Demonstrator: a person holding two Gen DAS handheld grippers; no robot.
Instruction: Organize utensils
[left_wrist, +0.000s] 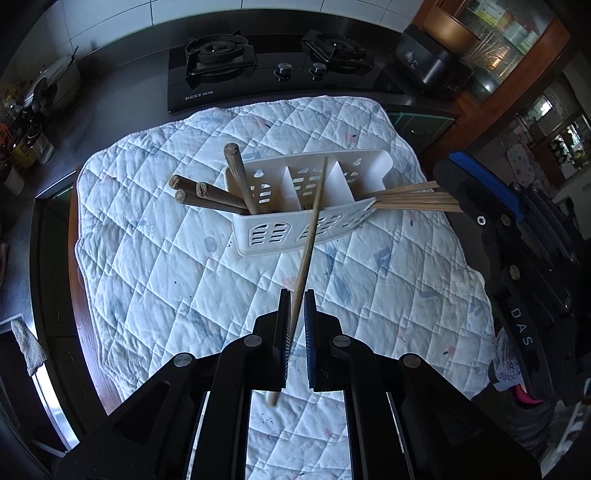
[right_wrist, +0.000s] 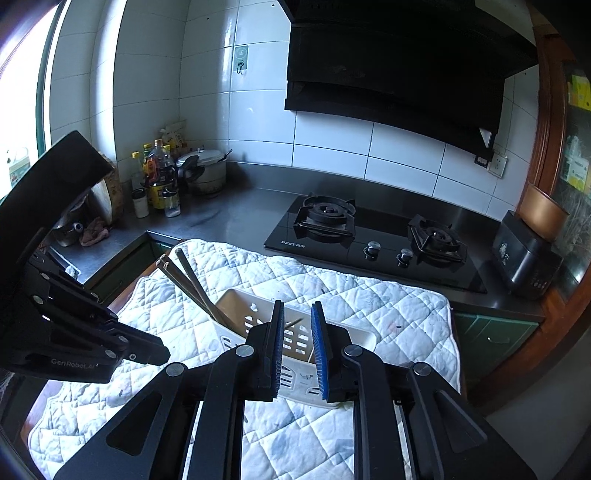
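Note:
A white slotted utensil caddy (left_wrist: 295, 206) with three compartments stands on the quilted cloth (left_wrist: 184, 280). Several thick wooden handles (left_wrist: 207, 194) lean out of its left compartment. Several thin chopsticks (left_wrist: 410, 201) lean out of its right end. My left gripper (left_wrist: 296, 299) is shut on one thin chopstick (left_wrist: 308, 254), whose tip points over the middle compartment. My right gripper (right_wrist: 297, 314) is open and empty, hovering just above the caddy (right_wrist: 295, 338); it shows at the right edge of the left wrist view (left_wrist: 480, 206).
A black two-burner gas stove (left_wrist: 273, 66) sits behind the cloth. Bottles and a pot (right_wrist: 177, 177) stand in the far left corner. A dark appliance (right_wrist: 524, 254) is at the right. The cloth hangs over the counter edge.

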